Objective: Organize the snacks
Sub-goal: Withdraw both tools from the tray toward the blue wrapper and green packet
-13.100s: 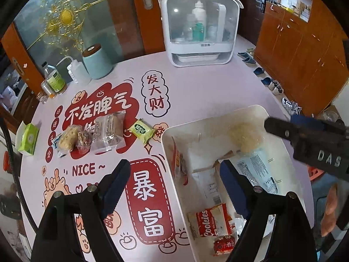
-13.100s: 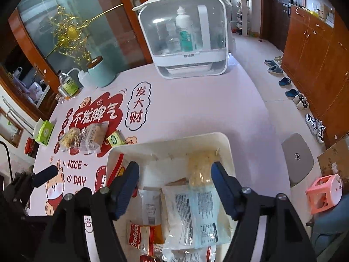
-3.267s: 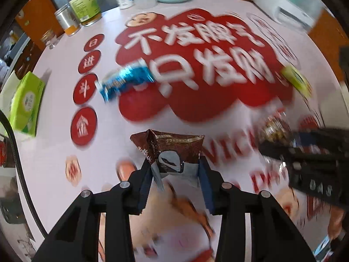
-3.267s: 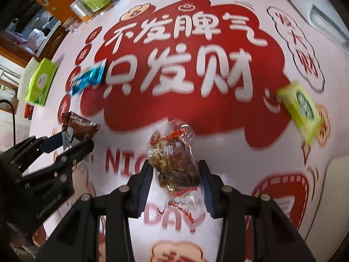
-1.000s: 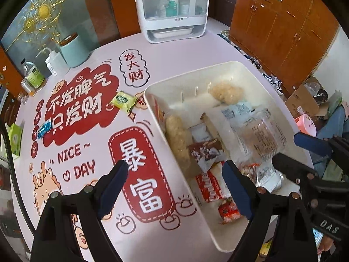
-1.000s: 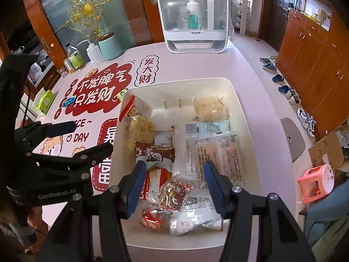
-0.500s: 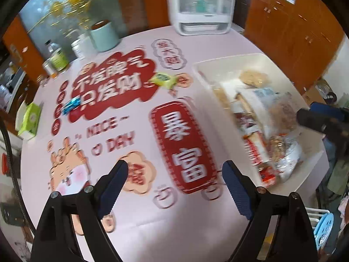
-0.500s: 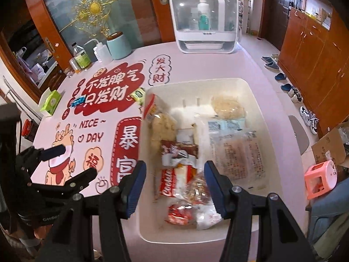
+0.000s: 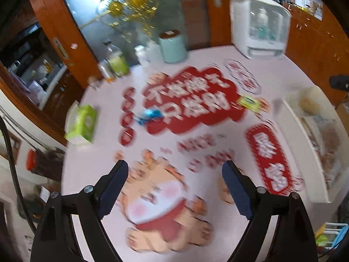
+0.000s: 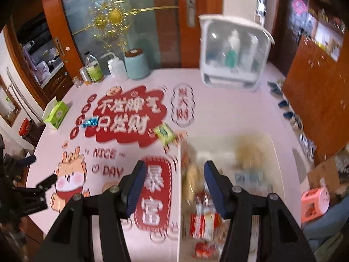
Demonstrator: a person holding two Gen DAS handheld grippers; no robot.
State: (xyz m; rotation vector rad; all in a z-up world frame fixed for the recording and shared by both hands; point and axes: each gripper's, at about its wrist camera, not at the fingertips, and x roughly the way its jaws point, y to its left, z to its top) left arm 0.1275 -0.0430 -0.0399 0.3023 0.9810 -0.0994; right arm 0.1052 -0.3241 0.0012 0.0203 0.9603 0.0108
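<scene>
Both views are motion-blurred. My left gripper [image 9: 174,174] is open and empty above the cartoon animal print on the pink table mat. My right gripper [image 10: 174,174] is open and empty over the left rim of the white tray [image 10: 180,196], which holds several snack packs. A blue snack packet [image 9: 150,114] and a green snack packet [image 9: 249,103] lie loose on the red print. They also show in the right wrist view, the blue packet [image 10: 89,122] and the green packet [image 10: 165,133]. The tray [image 9: 305,144] is at the right in the left wrist view.
A green tissue box [image 9: 81,123] sits at the table's left edge. Bottles [image 10: 93,69] and a teal canister [image 10: 136,64] stand at the back. A white cabinet [image 10: 234,54] stands at the back right. A pink stool [image 10: 315,198] is on the floor.
Both grippers have swung left, away from the tray. The left one now faces the mat's left half, and the tray has slid to the right of both views.
</scene>
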